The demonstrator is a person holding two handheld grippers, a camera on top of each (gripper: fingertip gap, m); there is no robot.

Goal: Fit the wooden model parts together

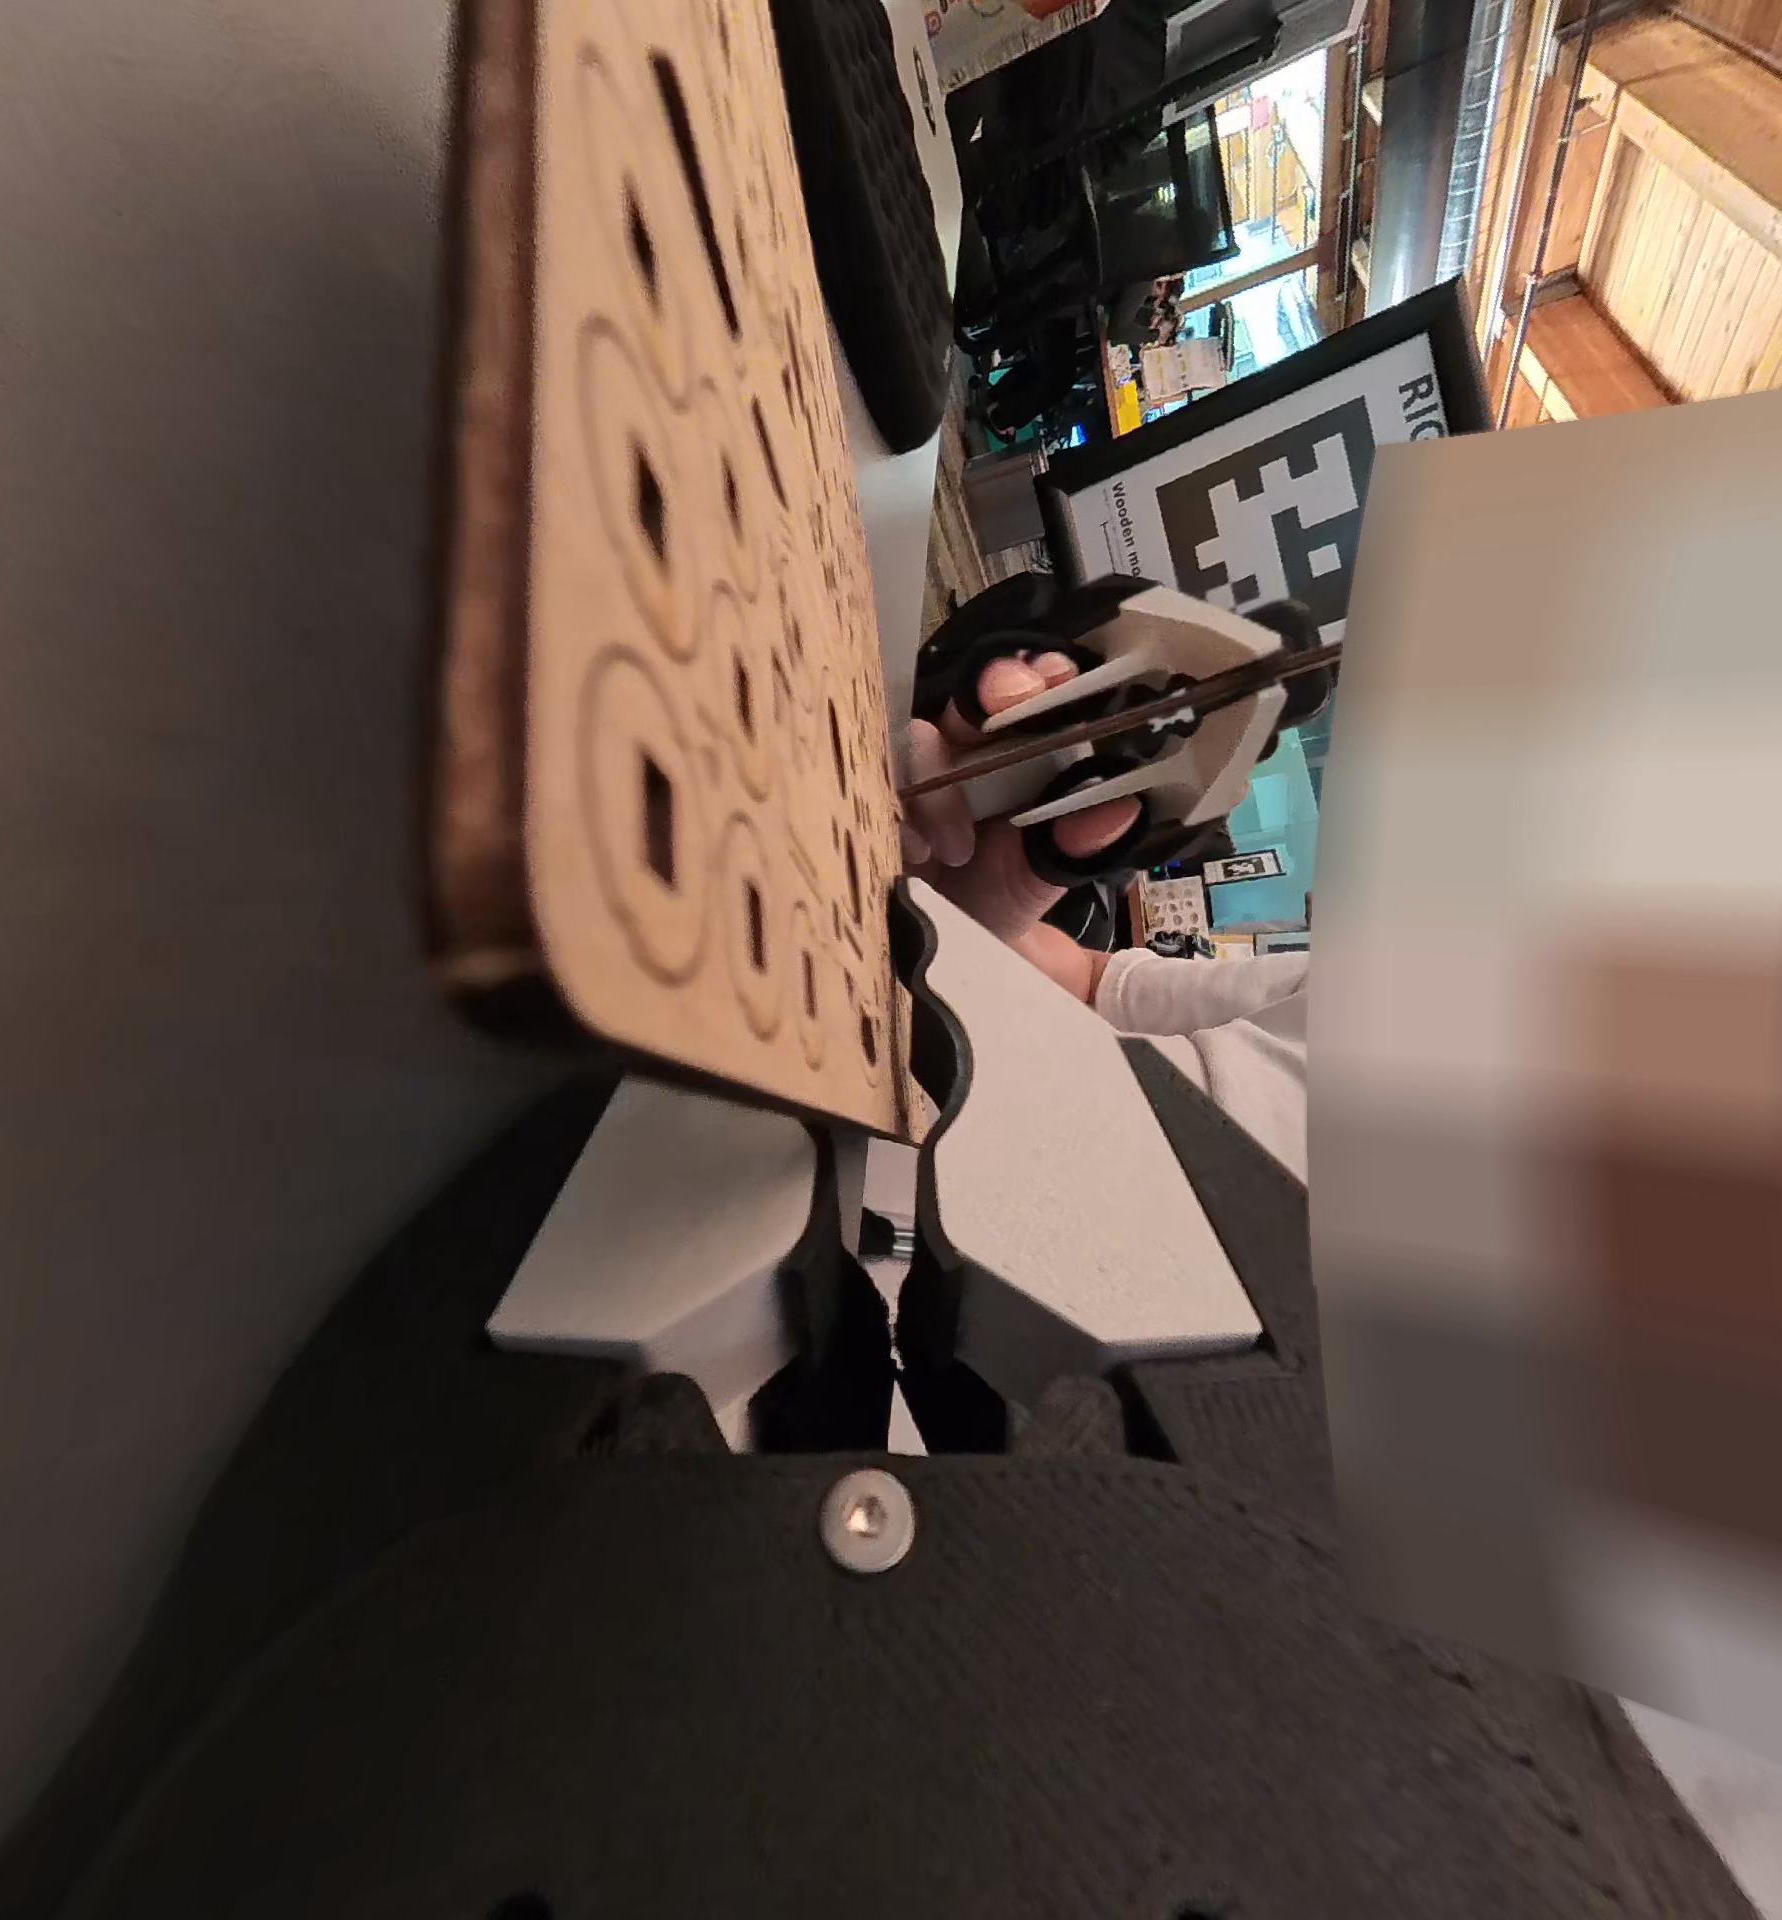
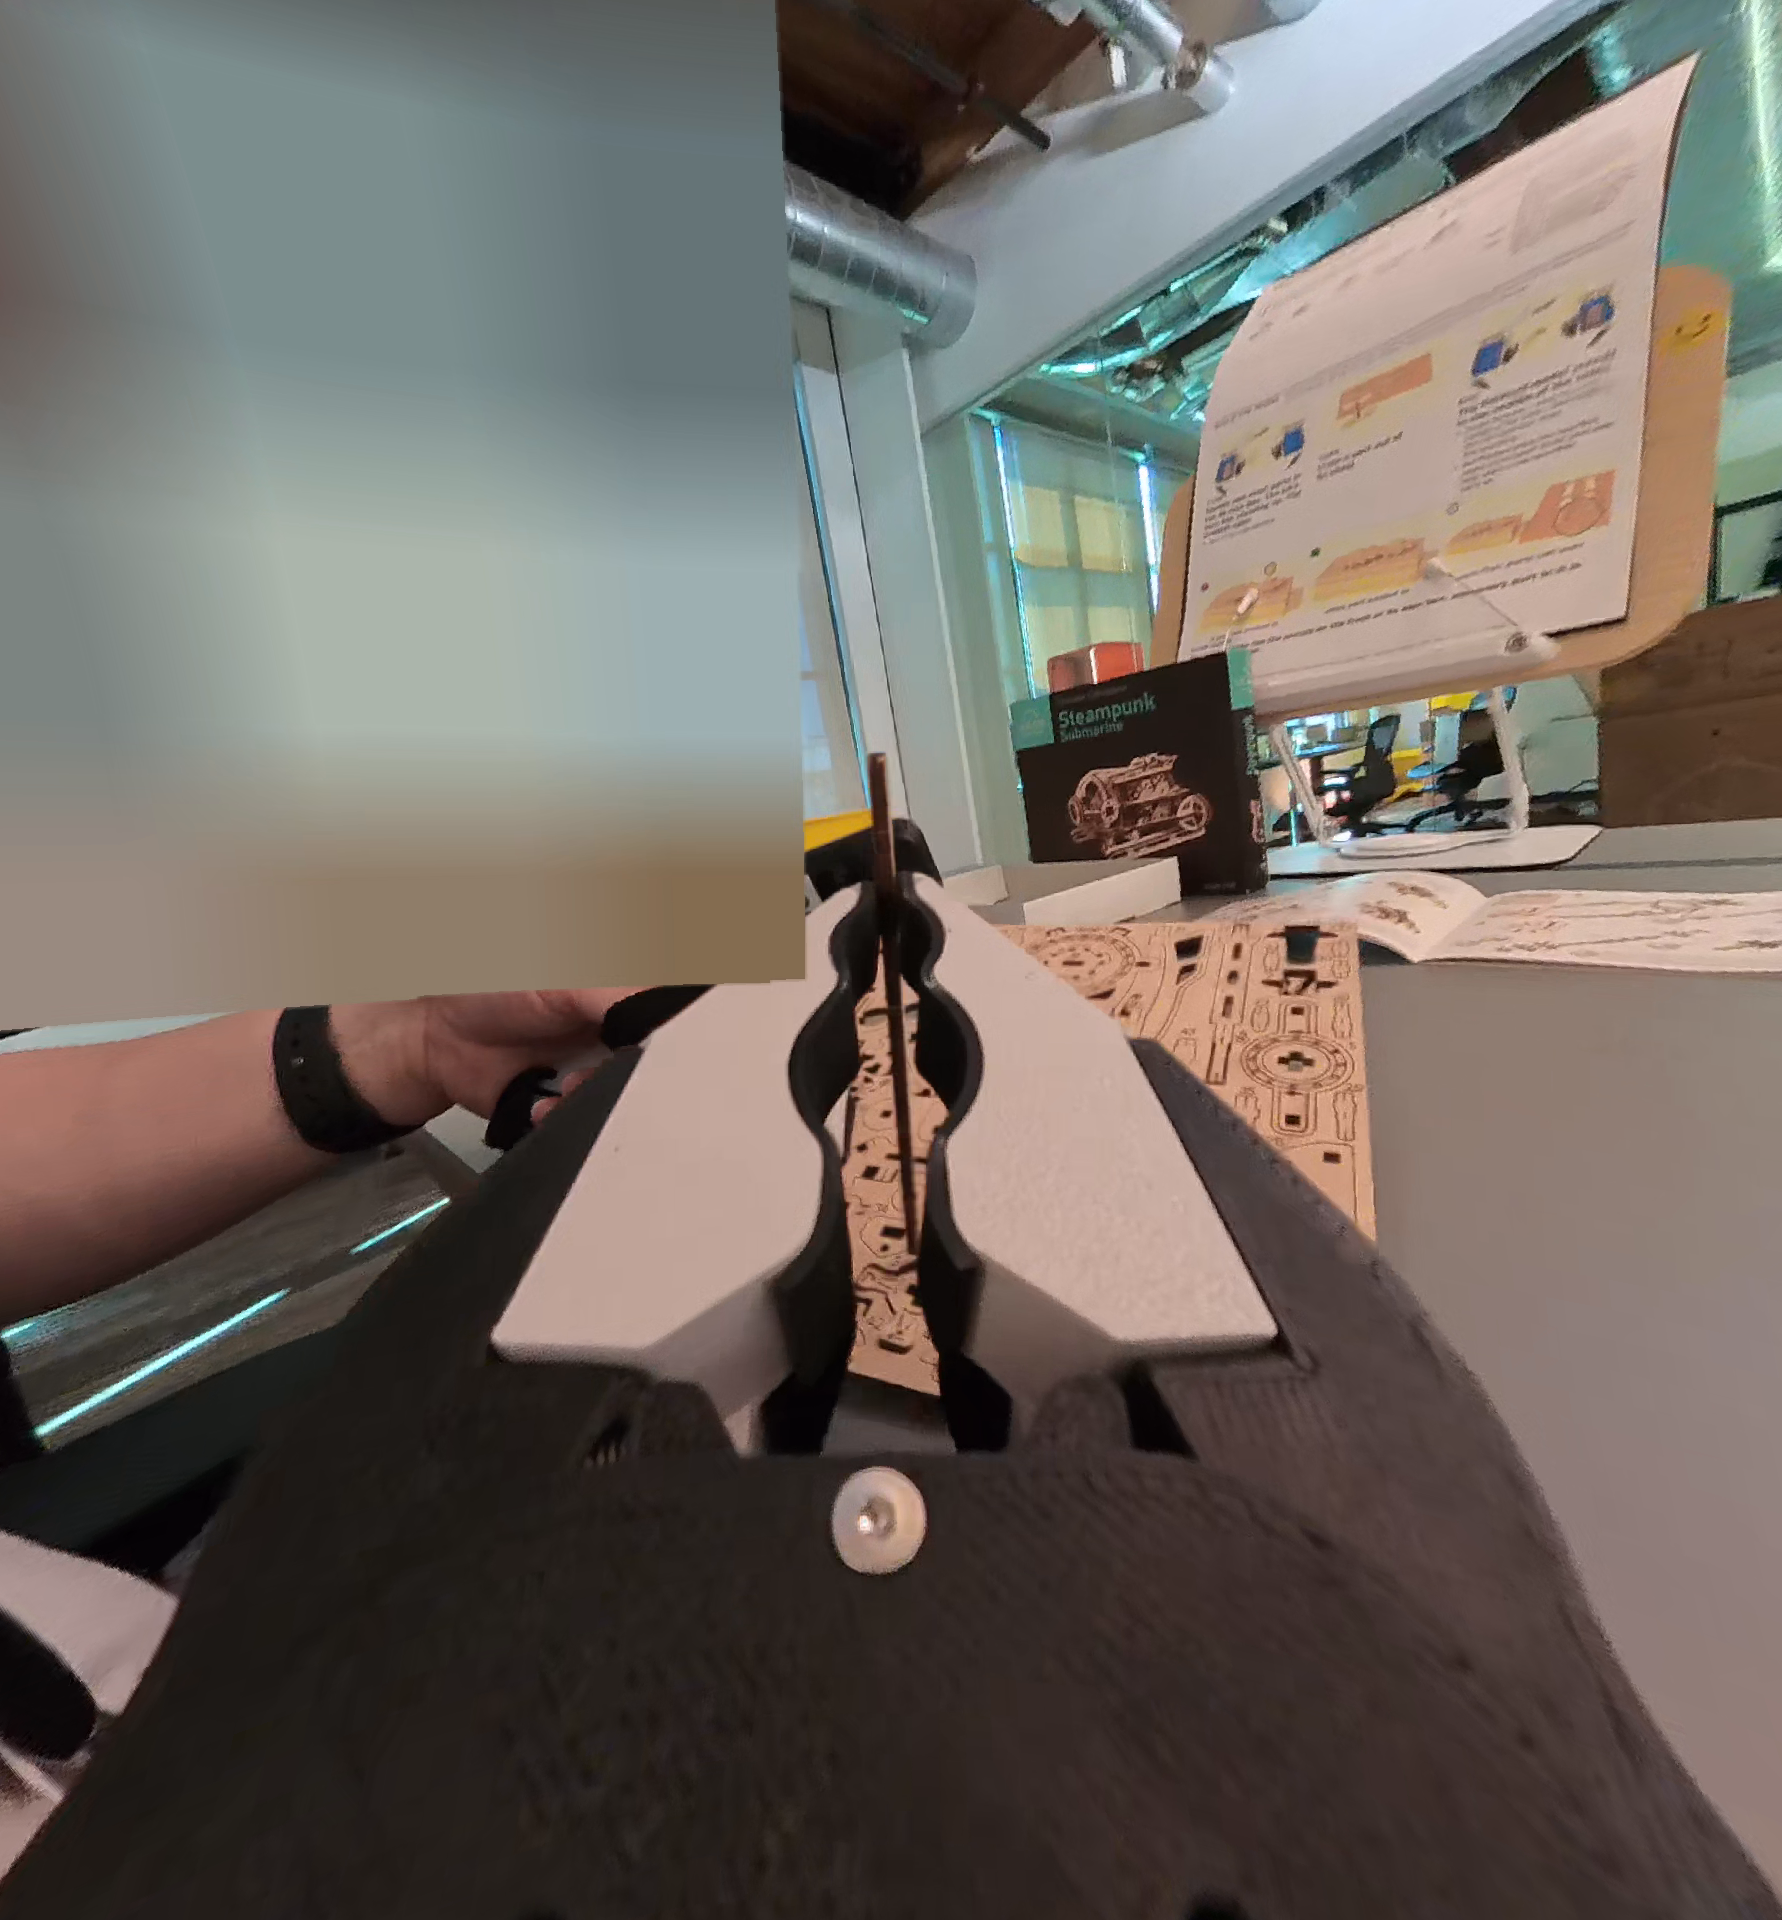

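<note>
My left gripper [image 1: 882,1122] is shut on the lower corner of a pale wooden sheet [image 1: 700,582] with laser-cut model parts, which stands up close in front of the camera. My right gripper [image 2: 885,914] is shut on a thin dark-edged wooden piece [image 2: 882,831], seen edge-on and sticking out past the fingertips. In the left wrist view the right gripper [image 1: 1105,743] is farther off, and its thin piece [image 1: 970,774] reaches to the far edge of the sheet. Whether they touch is hidden. Another cut wooden sheet [image 2: 1230,1018] lies flat on the grey table [image 2: 1593,1299].
A dark model box [image 2: 1141,774] stands behind the flat sheet. An open booklet [image 2: 1593,925] lies to its right, and an instruction page [image 2: 1417,416] sits on a stand behind. A framed sign [image 1: 1261,499] stands at the table's back. A person's hand with a black wristband [image 2: 326,1081] is at the left. The left gripper's tips are roughly 9 cm from the right gripper's.
</note>
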